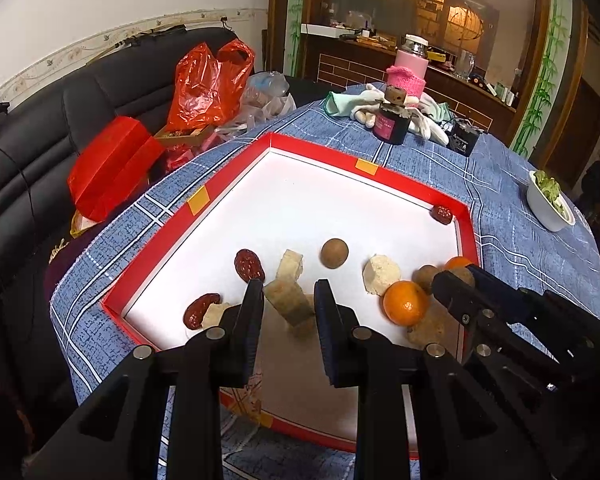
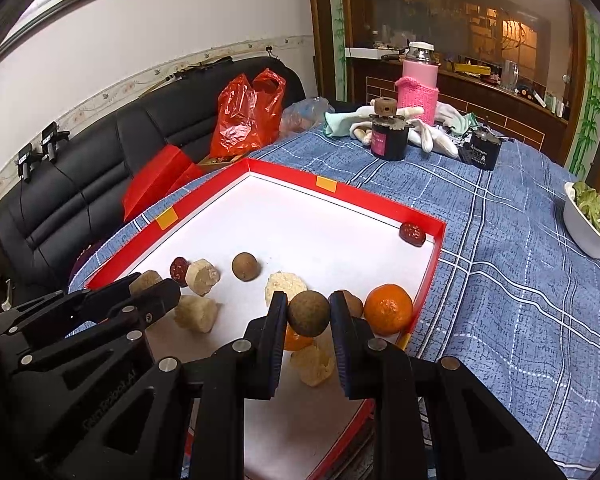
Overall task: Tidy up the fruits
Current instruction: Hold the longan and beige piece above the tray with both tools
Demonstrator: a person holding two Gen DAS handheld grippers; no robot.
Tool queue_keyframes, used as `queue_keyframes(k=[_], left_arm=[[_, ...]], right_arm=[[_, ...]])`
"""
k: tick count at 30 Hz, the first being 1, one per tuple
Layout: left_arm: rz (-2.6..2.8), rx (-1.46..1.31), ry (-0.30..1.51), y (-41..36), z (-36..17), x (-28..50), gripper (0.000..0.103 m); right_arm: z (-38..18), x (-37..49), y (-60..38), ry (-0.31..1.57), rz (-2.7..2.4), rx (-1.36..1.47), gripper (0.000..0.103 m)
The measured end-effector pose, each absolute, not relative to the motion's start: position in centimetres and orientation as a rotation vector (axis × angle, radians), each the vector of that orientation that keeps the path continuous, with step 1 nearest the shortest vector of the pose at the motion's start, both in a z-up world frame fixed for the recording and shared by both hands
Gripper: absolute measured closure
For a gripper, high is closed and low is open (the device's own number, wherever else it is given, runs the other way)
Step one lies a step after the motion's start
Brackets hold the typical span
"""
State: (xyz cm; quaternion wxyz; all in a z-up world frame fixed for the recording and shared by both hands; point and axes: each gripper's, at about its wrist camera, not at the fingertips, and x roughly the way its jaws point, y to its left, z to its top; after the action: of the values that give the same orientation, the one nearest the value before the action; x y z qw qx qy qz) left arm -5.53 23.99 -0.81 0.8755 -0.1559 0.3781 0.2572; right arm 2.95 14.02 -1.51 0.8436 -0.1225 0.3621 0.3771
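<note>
A red-rimmed white tray (image 1: 396, 184) (image 2: 380, 196) holds red dates, brown round longans, beige chunks and oranges. My left gripper (image 1: 289, 294) is shut on a beige chunk (image 1: 290, 300), held just above the tray floor. My right gripper (image 2: 309, 312) is shut on a brown longan (image 2: 309, 314), lifted over the tray's near right part. In the left wrist view the right gripper (image 1: 458, 280) sits by an orange (image 1: 405, 303). A loose longan (image 1: 334, 253) (image 2: 245, 266) lies mid-tray. A date (image 1: 441, 214) (image 2: 412, 234) lies in the far right corner.
The tray sits on a blue checked tablecloth (image 2: 500, 280). Behind it stand a dark jar (image 2: 389, 140), a pink bottle (image 2: 419, 88), white gloves and a black box (image 2: 483, 152). A white bowl of greens (image 2: 590, 220) is at the right. A black sofa with red bags (image 2: 248, 112) is left.
</note>
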Motion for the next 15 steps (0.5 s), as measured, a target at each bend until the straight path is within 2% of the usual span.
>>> queue_keyframes(k=[15], left_arm=[[0.53,-0.322,0.788,24.49,-0.43,-4.94,0.079]], right_arm=[[-0.72,3.21,14.54,0.757,0.79,-0.264,0.081]])
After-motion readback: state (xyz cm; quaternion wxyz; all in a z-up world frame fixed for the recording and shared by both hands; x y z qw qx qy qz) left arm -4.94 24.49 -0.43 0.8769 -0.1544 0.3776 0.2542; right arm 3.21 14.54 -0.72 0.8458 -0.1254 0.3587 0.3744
